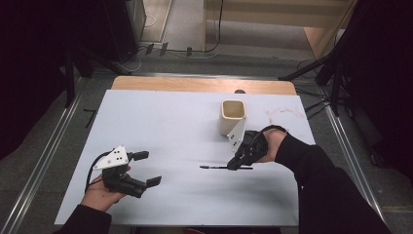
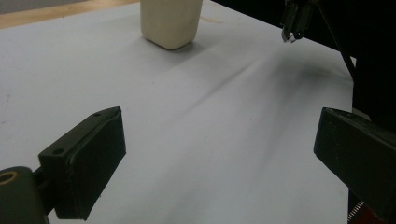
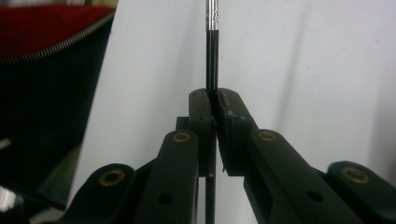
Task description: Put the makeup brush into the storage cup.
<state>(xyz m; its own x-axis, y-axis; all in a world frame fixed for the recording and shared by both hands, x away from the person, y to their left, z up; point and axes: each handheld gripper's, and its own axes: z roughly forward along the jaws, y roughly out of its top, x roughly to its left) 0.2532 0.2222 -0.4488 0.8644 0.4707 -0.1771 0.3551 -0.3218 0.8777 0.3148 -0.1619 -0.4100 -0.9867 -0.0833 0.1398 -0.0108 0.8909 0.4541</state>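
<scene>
Pen (image 1: 221, 167): thin black rod w/ a silver band near one end, clamped in your right gripper (image 1: 234, 165). It lies about level, just above the sheet, on your side of the cup and near it.
Right gripper: jaws shut tight on the pen; in the right gripper view the pads (image 3: 201, 114) pinch the shaft (image 3: 212, 51), which runs straight out past them and also shows below the pads. Gripper sits just on your side of the cup, tips aimed toward your left.
Left gripper (image 1: 147, 168): jaws wide apart, nothing btwn them. Well apart from the cup, to its left and nearer you. In the left gripper view both jaws frame bare sheet, w/ the cup (image 2: 171, 21) far ahead.
Cup (image 1: 232, 116): cream, squarish mouth, upright on the sheet, far side of the table from you, right of centre.
Sheet (image 1: 170, 122): white, covers the table (image 1: 195, 84) under the cup; wood edge shows beyond the cup.
Left hand (image 1: 100, 195): grips the left gripper from below, well left of the cup.
Right hand (image 1: 273, 145): dark sleeve, wraps the right gripper just right of the cup, on your side.
</scene>
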